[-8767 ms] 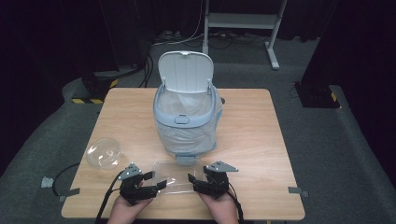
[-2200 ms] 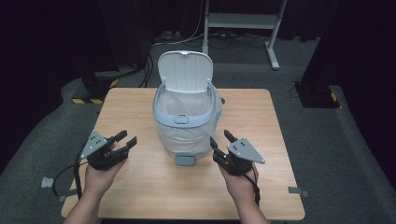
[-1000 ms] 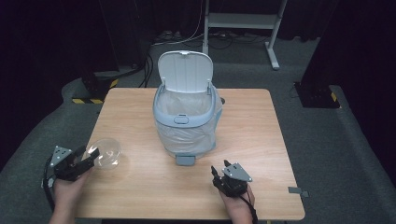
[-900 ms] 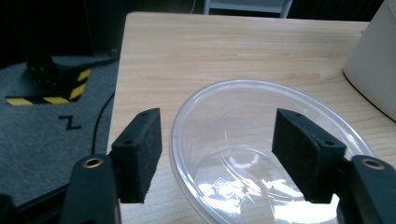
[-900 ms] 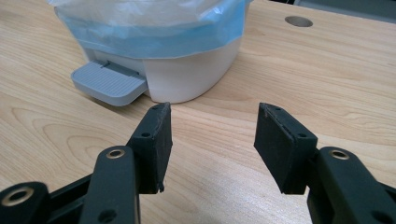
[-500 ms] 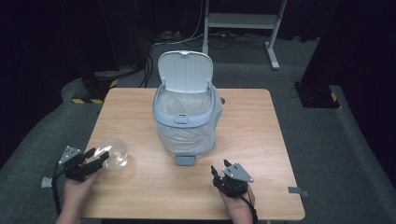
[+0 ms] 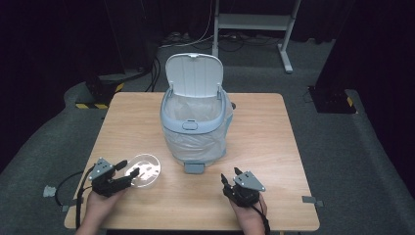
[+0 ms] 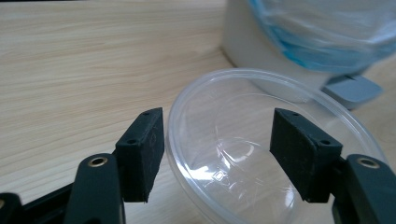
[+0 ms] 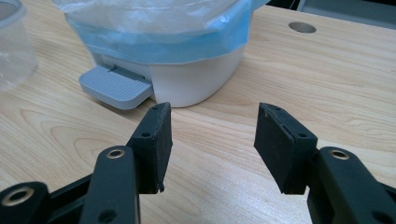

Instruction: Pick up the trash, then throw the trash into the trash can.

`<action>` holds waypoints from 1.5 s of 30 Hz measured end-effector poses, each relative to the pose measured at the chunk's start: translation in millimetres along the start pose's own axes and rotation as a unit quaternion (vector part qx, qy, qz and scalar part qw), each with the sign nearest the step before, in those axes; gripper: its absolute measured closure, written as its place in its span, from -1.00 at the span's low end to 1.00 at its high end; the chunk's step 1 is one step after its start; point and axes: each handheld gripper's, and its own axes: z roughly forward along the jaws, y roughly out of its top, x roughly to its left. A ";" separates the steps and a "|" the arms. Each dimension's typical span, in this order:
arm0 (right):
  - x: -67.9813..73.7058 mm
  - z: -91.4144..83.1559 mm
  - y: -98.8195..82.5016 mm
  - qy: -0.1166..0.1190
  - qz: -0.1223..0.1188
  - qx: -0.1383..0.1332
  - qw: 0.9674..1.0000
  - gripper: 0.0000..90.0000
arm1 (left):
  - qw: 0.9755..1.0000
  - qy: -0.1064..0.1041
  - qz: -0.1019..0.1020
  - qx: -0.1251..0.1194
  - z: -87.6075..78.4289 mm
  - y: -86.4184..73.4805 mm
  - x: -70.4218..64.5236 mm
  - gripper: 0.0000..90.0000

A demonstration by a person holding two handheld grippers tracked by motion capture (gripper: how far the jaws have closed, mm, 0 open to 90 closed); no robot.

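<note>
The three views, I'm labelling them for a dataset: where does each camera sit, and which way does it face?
High view: above the person's side, facing forward and down on the table; both forearms show.
Left gripper view: rides the left tongs, facing a clear plastic bowl.
Right gripper view: rides the right tongs, open, facing the pedal bin.
All three share the bin.
</note>
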 end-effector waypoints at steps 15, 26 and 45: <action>4.0 1.4 0.9 0.005 -0.012 -0.001 1.000 0.03 | 0.998 -0.067 0.015 -0.006 13.9 0.6 -44.8 -0.20; 13.9 1.9 3.4 0.019 -0.014 -0.003 1.000 0.03 | 0.998 -0.054 0.001 -0.026 -5.3 -1.9 -38.3 -0.18; 88.9 25.1 33.2 0.110 -0.050 -0.015 0.993 -0.02 | 0.999 -0.050 -0.003 -0.008 -5.1 -8.0 -50.4 -0.23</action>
